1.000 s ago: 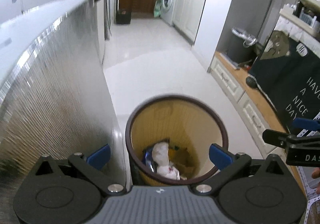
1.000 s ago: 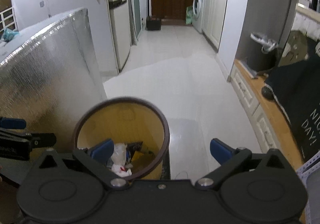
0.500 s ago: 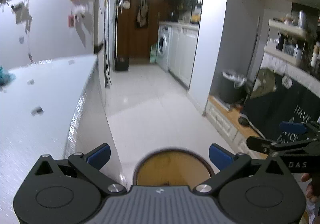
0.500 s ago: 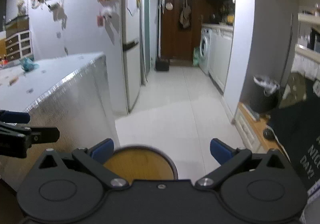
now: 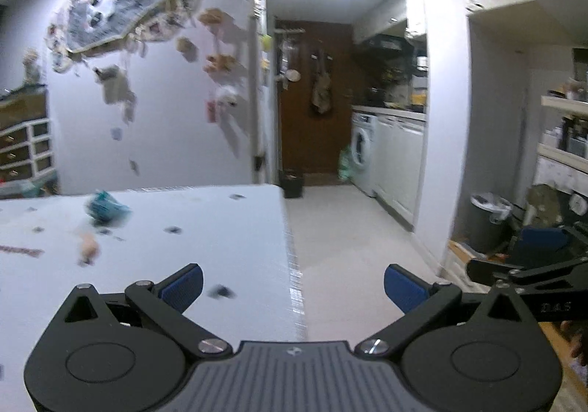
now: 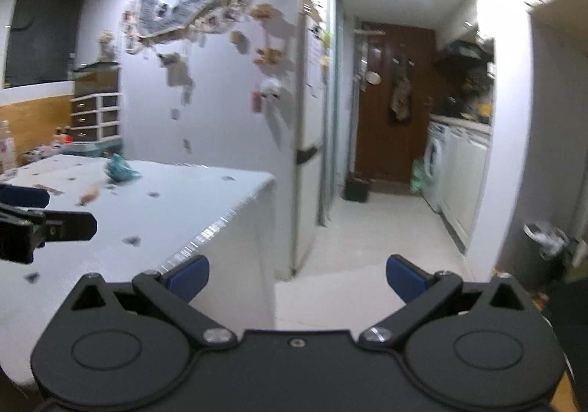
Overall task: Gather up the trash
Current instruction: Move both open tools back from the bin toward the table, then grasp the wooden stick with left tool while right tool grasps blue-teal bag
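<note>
Left gripper (image 5: 293, 285): jaws wide apart, nothing between them, held above the near right corner of the counter (image 5: 205, 228). Right gripper (image 6: 297, 276): jaws also spread, empty, off the counter's right edge with floor beyond its fingertips.

Trash on the counter: crumpled teal wrapper (image 5: 106, 210) toward the far side, left of centre; a small tan scrap (image 5: 88, 249) just nearer than it; a dark fragment (image 5: 221, 292) close to the near edge, just beside the left gripper's inner finger; several more dark specks (image 5: 172, 229) scattered between. Both views are motion-blurred, so the small pieces' shapes cannot be told.

Judgement: step in hand is picking the next piece; much of the collecting is left.

Risks:
- Flat scraps on a smooth top may slide ahead of closing jaws rather than lift; cause, low profile.
- Fragment near the edge could be pushed off onto the floor.
- Wrapper is light; a fast approach may knock it away.
- Grippers sit near each other; reaching for the same piece risks collision.
</note>
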{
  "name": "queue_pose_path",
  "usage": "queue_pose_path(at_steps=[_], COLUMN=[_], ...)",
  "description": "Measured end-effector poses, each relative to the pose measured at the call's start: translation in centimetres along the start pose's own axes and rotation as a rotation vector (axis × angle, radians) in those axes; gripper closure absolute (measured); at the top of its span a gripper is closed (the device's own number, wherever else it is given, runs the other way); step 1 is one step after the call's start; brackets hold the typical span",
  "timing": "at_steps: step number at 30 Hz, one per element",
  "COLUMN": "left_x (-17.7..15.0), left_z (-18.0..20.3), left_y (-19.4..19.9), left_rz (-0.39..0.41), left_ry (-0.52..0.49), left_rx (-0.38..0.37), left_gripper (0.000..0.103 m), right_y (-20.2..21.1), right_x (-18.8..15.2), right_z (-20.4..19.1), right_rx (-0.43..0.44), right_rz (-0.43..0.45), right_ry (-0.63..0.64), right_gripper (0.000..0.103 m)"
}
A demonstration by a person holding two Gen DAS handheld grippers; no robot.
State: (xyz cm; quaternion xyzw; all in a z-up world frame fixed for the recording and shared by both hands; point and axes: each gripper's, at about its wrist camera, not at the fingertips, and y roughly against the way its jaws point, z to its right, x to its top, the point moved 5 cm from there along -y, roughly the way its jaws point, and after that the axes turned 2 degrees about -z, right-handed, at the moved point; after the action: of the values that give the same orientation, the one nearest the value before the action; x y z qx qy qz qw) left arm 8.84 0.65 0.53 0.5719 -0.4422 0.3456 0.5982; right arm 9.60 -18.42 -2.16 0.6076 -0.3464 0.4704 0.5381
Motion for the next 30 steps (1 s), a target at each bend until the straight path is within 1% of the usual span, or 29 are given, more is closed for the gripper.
queue_pose_path(at_steps=[5,9,12,16,20,25,28,30], left_x=[2.0,4.1,5.9,8.4,10.7,12.8,13.2,13.0], left_z=[-5.4,-9.5,-12.3,-16.0,-19.2,-23.3,-25.8,-27.3], left_y=[0.8,1.1,0.7,-0.8,-3.1,-7.1,-10.1,-12.1], left_rz=[0.045,0.082,0.095,0.121,0.131,0.115,0.083,0.060], left_ry=[0.006,0.018,0.011,0.009,0.029,0.090,0.137,0.169], left_rx=[0.085,0.154,0.190,0.213,0.222,0.265,0.264,0.274], left_gripper=[0.000,0.000,0.000,0.000,0.000,0.000,0.000,0.000], right_y=[-1.2,-2.6,-3.5,-5.2,-6.5,-9.2,-11.6,-13.6], right_x=[3.2,6.2,8.8,12.8,17.2,23.1,25.9,27.3], right_z=[-4.4,-7.8,-10.3,-13.6,-16.4,-18.8,-20.1,-21.1], right_rx=[0.087,0.168,0.239,0.292,0.346,0.388,0.408,0.439], right_rz=[0.052,0.063,0.094,0.136,0.164,0.194,0.206,0.204], right_ry=[0.055,0.082,0.118,0.165,0.215,0.233,0.220,0.204], right_gripper=[0.000,0.000,0.000,0.000,0.000,0.000,0.000,0.000])
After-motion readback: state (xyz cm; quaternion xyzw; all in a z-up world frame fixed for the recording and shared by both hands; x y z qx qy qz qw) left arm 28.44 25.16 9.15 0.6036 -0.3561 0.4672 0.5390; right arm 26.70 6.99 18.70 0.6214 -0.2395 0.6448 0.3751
